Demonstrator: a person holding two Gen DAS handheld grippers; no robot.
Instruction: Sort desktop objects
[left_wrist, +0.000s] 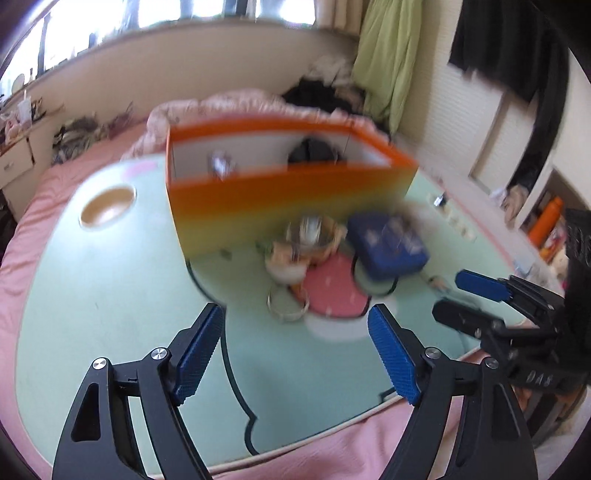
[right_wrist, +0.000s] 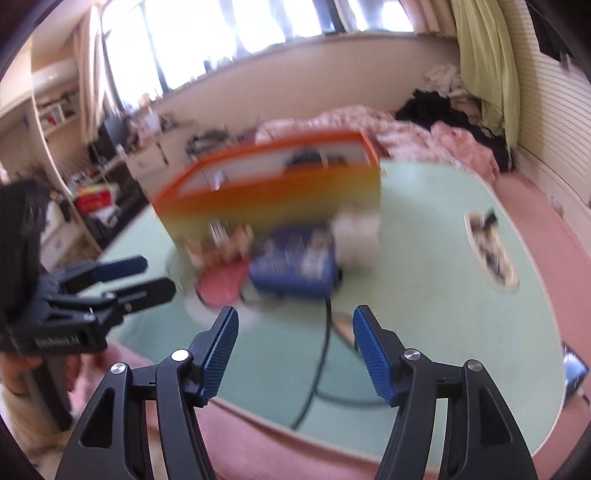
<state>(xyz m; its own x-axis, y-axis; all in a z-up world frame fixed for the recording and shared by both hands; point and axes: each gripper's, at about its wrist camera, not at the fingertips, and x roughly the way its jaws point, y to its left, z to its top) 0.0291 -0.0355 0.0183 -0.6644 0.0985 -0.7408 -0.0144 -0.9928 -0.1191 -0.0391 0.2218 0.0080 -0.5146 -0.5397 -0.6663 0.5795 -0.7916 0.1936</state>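
Observation:
An orange open-top box (left_wrist: 288, 184) stands on the mint-green table (left_wrist: 110, 295), with a few blurred items inside. In front of it lie a blue pouch (left_wrist: 388, 243), a blurred cluster of small objects (left_wrist: 306, 240) and a small round white tin (left_wrist: 288, 302). My left gripper (left_wrist: 295, 354) is open above the table's near part, nothing between its blue pads. My right gripper (right_wrist: 295, 347) is open too, empty, short of the blue pouch (right_wrist: 295, 262) and the box (right_wrist: 269, 192). Each gripper shows in the other's view: the right gripper (left_wrist: 447, 295), the left gripper (right_wrist: 159, 274).
The table rests on a pink bed (left_wrist: 332, 450). A round tan dish (left_wrist: 107, 212) sits at its far left and an oval patterned item (right_wrist: 491, 251) at its right. A black cable (right_wrist: 321, 350) runs toward the near edge. A white object (right_wrist: 358, 232) lies beside the pouch.

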